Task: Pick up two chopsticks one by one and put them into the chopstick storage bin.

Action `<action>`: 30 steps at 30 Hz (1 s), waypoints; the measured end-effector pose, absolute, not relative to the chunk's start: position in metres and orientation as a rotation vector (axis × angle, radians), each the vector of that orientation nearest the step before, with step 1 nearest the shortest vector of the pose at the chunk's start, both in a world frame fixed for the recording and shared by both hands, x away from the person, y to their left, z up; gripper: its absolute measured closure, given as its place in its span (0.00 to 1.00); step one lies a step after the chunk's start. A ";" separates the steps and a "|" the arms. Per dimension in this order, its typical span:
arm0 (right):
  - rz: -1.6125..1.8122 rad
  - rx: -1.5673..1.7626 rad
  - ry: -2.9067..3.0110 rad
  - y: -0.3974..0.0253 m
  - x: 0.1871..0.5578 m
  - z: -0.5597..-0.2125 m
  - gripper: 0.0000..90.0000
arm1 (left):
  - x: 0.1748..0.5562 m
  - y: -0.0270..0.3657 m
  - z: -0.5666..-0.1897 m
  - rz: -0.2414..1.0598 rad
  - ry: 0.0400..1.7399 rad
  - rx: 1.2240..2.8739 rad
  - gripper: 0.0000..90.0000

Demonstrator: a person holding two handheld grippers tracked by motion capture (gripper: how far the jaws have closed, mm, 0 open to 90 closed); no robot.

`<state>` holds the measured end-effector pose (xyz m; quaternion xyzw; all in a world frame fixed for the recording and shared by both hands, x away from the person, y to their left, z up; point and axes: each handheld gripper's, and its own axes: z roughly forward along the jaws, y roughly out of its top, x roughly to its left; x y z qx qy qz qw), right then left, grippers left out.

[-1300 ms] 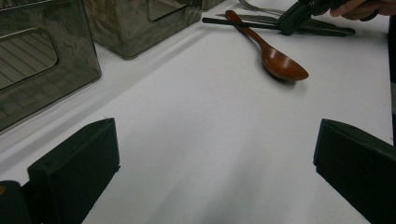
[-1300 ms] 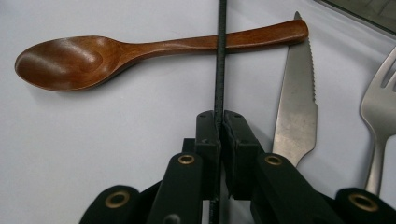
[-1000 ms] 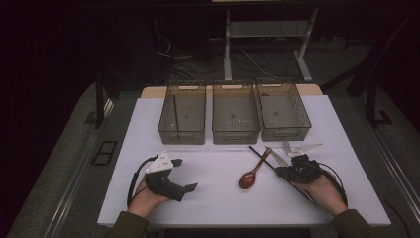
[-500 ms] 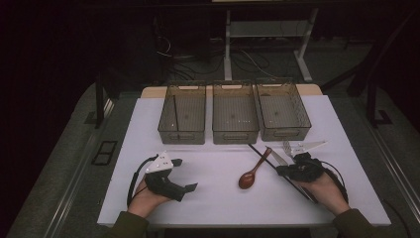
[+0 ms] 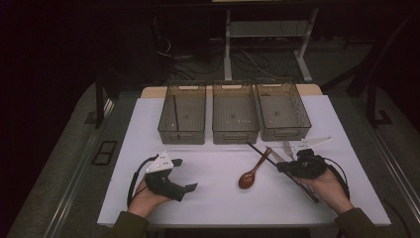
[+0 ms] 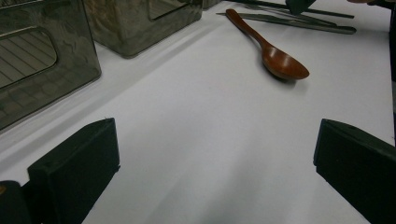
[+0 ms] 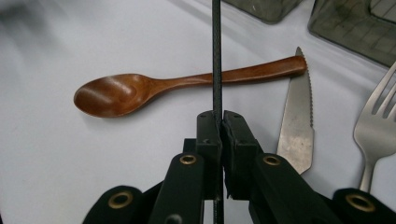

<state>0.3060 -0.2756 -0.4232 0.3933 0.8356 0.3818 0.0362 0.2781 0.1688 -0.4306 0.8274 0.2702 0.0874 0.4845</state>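
The right gripper (image 7: 218,122) is clenched on a thin black chopstick (image 7: 216,56), jaws pressed against it from both sides. In the high view the chopstick (image 5: 257,150) runs diagonally, its free end pointing up-left toward the middle bin (image 5: 234,113), crossing above the wooden spoon (image 5: 251,171). A serrated knife (image 7: 296,126) and a fork (image 7: 378,126) lie just beside it. The left gripper (image 5: 184,187) rests on the white table (image 5: 218,198), jaws wide apart and holding nothing.
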 end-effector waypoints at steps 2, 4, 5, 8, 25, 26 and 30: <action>1.181 1.204 2.564 -0.276 0.307 -0.421 0.94 | 0.278 0.169 -0.431 0.213 0.658 2.014 0.00; 1.187 1.204 2.565 -0.276 0.308 -0.420 0.94 | 0.278 0.169 -0.431 0.213 0.658 2.014 0.00; 1.186 1.203 2.565 -0.276 0.308 -0.419 0.94 | 0.278 0.169 -0.431 0.214 0.658 2.012 0.00; 1.196 1.200 2.565 -0.275 0.308 -0.417 0.94 | 0.278 0.169 -0.431 0.213 0.659 2.017 0.00; 1.230 1.134 2.574 -0.265 0.314 -0.405 0.94 | 0.278 0.168 -0.431 0.215 0.661 2.016 0.00; 1.237 1.135 2.572 -0.264 0.315 -0.404 0.94 | 0.278 0.168 -0.431 0.215 0.660 2.016 0.00; 1.252 1.111 2.572 -0.258 0.319 -0.401 0.94 | 0.278 0.168 -0.431 0.215 0.659 2.017 0.00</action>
